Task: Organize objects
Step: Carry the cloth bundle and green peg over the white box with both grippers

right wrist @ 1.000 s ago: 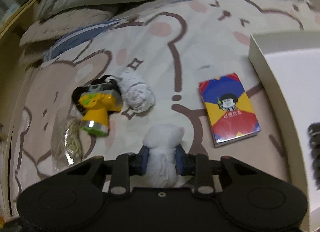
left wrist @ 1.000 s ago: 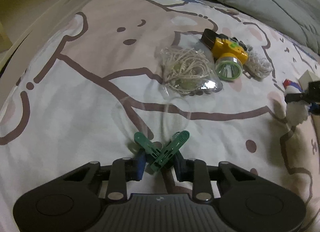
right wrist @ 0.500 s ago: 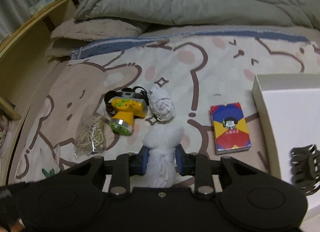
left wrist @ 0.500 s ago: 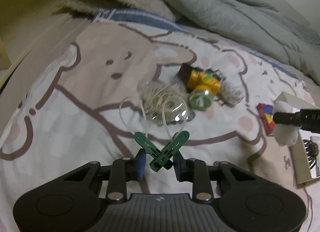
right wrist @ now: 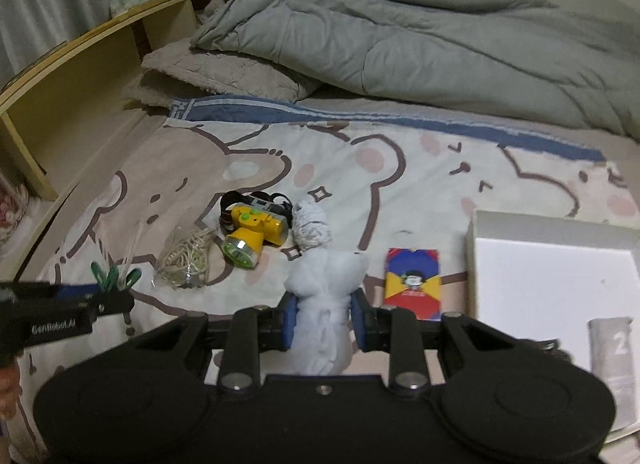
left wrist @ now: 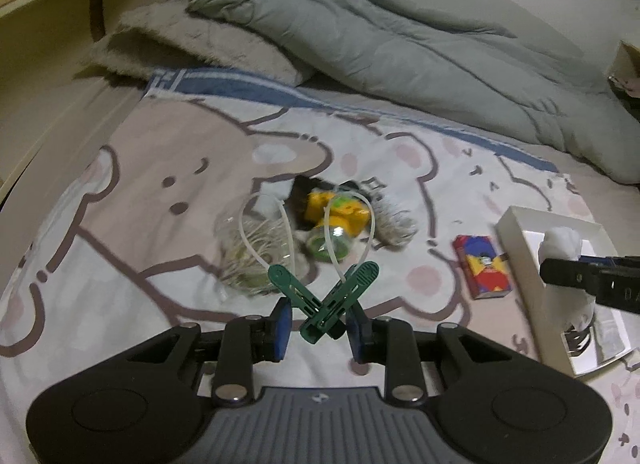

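Note:
My left gripper (left wrist: pixel 318 328) is shut on two crossed green clothes pegs (left wrist: pixel 325 302) with white loops, held above the bed. It also shows in the right wrist view (right wrist: pixel 114 302) at the left. My right gripper (right wrist: pixel 325 324) is shut on a white cloth bundle (right wrist: pixel 326 296), held high beside the white box (right wrist: pixel 552 284). In the left wrist view the right gripper (left wrist: pixel 576 274) with the bundle (left wrist: pixel 562 242) is over the box (left wrist: pixel 520 248). On the sheet lie a yellow headlamp (right wrist: pixel 254 232), a bag of string (right wrist: pixel 186 256), a white roll (right wrist: pixel 312 225) and a card pack (right wrist: pixel 414 284).
A grey duvet (right wrist: pixel 420 43) and a beige pillow (right wrist: pixel 216 71) lie at the head of the bed. A wooden shelf frame (right wrist: pixel 80 75) runs along the left. A grey item marked 2 (right wrist: pixel 614 348) lies in the box.
Both grippers have risen well above the bed with their loads. My right gripper has carried the bundle right, towards the box. The objects on the sheet have not moved.

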`<state>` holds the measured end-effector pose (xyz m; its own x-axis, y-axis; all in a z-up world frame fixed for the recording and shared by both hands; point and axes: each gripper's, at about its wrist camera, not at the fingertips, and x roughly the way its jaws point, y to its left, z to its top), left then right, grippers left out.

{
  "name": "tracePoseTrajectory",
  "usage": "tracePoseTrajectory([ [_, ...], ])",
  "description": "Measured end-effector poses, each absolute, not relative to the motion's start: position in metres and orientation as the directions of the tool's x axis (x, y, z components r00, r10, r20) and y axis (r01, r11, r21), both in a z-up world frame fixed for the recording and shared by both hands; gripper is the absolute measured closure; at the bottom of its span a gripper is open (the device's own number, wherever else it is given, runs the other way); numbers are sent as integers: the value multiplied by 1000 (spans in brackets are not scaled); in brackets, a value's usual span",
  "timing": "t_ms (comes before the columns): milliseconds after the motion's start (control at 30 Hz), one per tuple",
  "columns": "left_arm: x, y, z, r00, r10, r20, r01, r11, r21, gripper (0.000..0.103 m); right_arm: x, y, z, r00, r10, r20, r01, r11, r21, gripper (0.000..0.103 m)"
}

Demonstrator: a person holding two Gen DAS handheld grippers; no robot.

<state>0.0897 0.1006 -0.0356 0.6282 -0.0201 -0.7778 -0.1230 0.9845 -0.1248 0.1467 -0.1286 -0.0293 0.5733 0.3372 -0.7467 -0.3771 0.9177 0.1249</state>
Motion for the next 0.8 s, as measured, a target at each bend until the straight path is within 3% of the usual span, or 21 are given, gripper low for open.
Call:
tracePoseTrajectory([
  [800, 106, -10, -15, 676, -98, -731, 0, 991, -133, 72, 138, -256, -7, 672, 273, -689, -294, 951, 90, 74],
])
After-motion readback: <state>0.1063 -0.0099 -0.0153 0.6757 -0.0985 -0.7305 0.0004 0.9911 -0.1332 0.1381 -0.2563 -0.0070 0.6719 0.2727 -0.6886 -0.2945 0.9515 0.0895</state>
